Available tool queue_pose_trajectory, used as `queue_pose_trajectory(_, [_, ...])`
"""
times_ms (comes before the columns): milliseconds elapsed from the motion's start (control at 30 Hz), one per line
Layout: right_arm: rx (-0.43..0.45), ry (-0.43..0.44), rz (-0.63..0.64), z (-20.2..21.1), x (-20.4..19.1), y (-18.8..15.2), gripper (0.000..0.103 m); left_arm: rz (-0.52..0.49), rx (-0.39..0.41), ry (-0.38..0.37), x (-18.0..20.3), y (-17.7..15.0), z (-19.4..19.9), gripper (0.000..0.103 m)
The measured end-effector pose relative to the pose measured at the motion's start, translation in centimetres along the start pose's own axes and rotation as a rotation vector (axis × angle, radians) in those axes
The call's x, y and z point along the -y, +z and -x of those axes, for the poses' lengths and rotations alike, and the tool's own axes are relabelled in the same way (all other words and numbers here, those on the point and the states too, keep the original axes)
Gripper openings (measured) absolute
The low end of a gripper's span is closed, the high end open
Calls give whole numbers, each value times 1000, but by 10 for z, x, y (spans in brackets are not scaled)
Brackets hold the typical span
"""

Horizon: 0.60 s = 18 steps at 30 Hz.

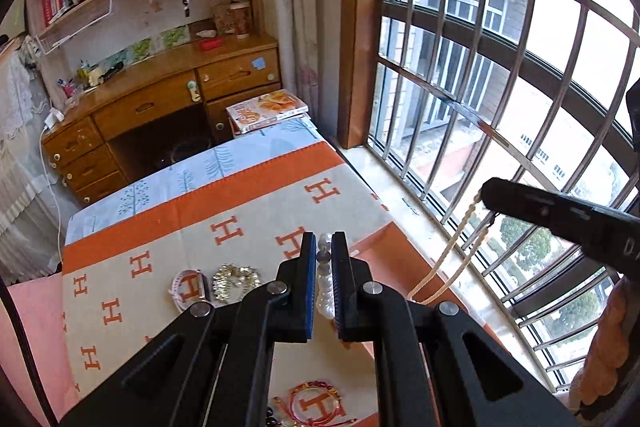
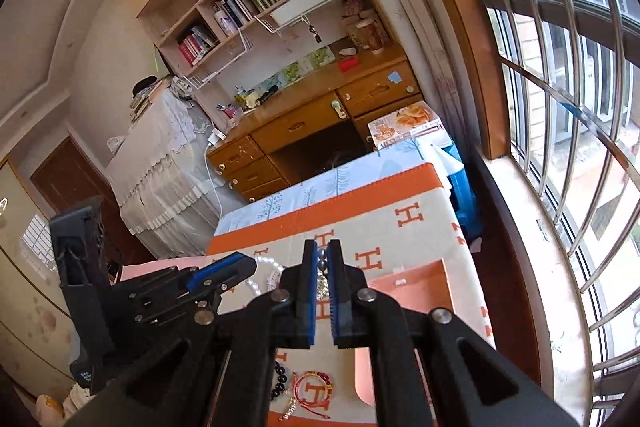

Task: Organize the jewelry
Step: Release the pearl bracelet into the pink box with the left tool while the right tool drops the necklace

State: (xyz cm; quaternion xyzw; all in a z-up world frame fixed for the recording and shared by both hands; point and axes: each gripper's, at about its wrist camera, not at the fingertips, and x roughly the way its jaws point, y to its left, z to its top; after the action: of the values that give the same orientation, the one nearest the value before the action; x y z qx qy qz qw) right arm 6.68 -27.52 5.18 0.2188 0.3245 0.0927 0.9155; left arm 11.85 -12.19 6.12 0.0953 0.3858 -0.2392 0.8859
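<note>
My left gripper (image 1: pixel 324 247) is shut on a white pearl bracelet (image 1: pixel 325 287), held above the orange-and-beige H-pattern cloth (image 1: pixel 240 219). It also shows in the right wrist view (image 2: pixel 240 267), with the pearls (image 2: pixel 268 267) hanging from it. My right gripper (image 2: pixel 322 255) is shut on a thin cream bead necklace (image 1: pixel 448 259) whose loop hangs below it in the left wrist view; gold links (image 2: pixel 321 285) dangle between its fingers. A gold piece (image 1: pixel 236 281), a clear bangle (image 1: pixel 190 287) and red string bracelets (image 1: pixel 316 403) lie on the cloth.
An open orange box (image 2: pixel 420 283) sits on the cloth's right side, by the barred window (image 1: pixel 500 87). Dark beads (image 2: pixel 280 383) lie near the red bracelets (image 2: pixel 314 391). A wooden desk (image 1: pixel 160 107) and a magazine (image 1: pixel 268 111) are beyond the table.
</note>
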Motion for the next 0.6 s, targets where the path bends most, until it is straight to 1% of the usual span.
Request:
queue_pose_trajectory(133, [-24, -62, -24, -6, 20, -29, 5, -29, -37, -32, 27, -13, -27, 5])
queue_pose_trajectory(267, [-26, -112, -64, -11, 39, -55, 5, -48, -110, -64, 47, -33, -61, 5])
queue_pose_trajectory(367, [-51, -137, -94, -20, 52, -69, 5, -53, -167, -75, 54, -50, -84, 5])
queue_pose_trajectory(500, [-85, -159, -138, -33, 66, -77, 6, -22, -229, -90, 52, -68, -104, 6])
queue_pose_trajectory(533, [-90, -160, -149, -34, 69, -79, 6, -14, -238, -92, 49, -70, -107, 10])
queue_pose_trajectory(567, [-96, -159, -156, -35, 70, -81, 6, -2, -243, -94, 46, -74, -107, 18])
queue_pose_trajectory(600, [-102, -159, -156, -37, 71, -81, 6, 7, -241, -92, 43, -75, -107, 22])
